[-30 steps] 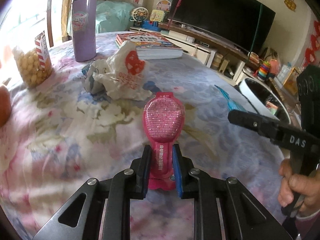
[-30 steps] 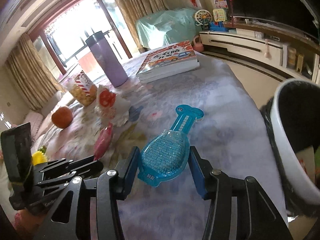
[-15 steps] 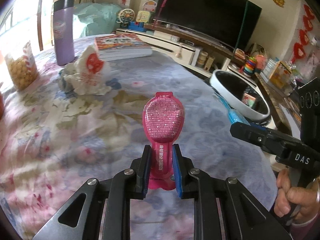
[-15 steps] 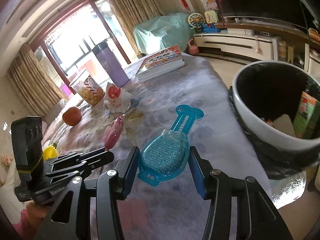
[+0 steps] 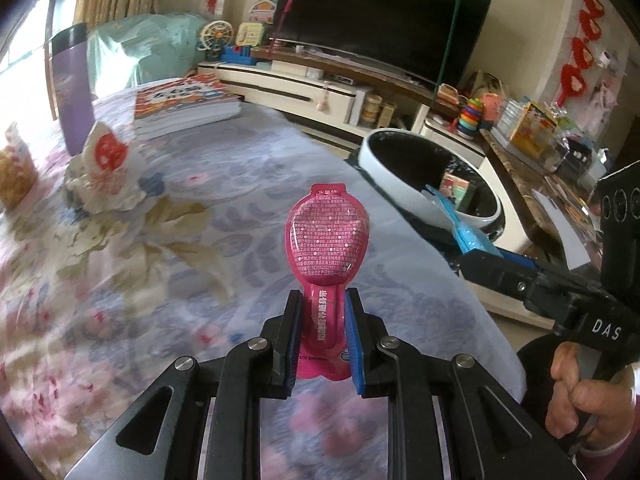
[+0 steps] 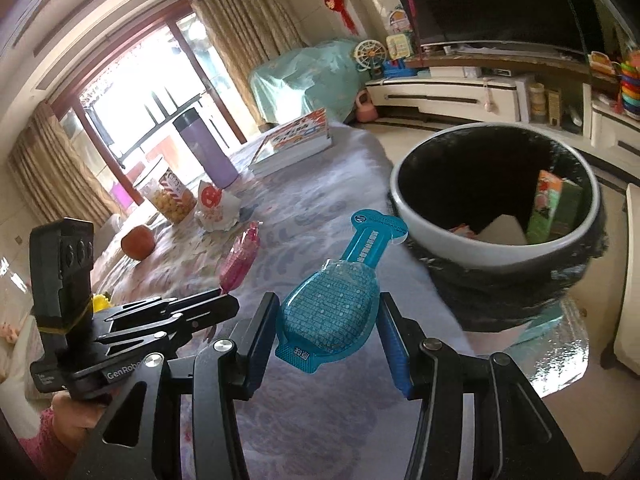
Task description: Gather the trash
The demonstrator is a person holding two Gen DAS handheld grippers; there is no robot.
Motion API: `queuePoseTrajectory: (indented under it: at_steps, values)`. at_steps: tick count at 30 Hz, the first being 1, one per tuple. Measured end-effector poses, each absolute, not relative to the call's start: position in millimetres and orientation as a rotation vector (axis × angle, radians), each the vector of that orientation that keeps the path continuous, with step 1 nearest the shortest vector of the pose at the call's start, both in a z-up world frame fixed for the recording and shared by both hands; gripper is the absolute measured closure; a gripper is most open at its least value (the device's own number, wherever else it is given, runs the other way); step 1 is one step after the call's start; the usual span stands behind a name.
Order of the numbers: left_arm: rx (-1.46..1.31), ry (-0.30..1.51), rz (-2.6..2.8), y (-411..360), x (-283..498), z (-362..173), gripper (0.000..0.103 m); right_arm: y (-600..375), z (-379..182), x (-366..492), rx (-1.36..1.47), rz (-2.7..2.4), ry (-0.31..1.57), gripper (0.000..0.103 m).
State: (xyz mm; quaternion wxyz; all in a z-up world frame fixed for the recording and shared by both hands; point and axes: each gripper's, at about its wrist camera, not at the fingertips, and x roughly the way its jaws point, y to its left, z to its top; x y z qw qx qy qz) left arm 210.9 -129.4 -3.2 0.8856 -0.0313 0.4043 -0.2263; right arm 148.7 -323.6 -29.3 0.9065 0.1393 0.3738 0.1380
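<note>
The left gripper [image 5: 320, 330] pinches the narrow neck of a pink spoon-shaped sachet [image 5: 326, 240] between its jaws above the floral-clothed counter [image 5: 160, 280], while the right gripper [image 6: 326, 342] clasps a blue sachet [image 6: 332, 304] by its wide body, beside the white-rimmed trash bin [image 6: 440, 240] holding cartons.

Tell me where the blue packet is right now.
The blue packet is held in the right gripper, centre of the right wrist view, just short of the white trash bin to its right.
</note>
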Motion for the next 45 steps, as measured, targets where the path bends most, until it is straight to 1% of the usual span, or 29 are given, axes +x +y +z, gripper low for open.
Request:
queuePoseTrajectory:
  at_steps: [8,21,45]
  values:
    - [-0.044,0.834,-0.505,-153,219,2,0.084,-351,-19,145,0.302,0.235,0.741,0.053]
    - [-0.007,0.825,-0.543,-186,233,11,0.084,-385,-18,147,0.327,0.179,0.726,0.053]
    - [0.084,0.843,-0.588,-247,282,18,0.084,-431,-17,176,0.322,0.123,0.729,0.053]
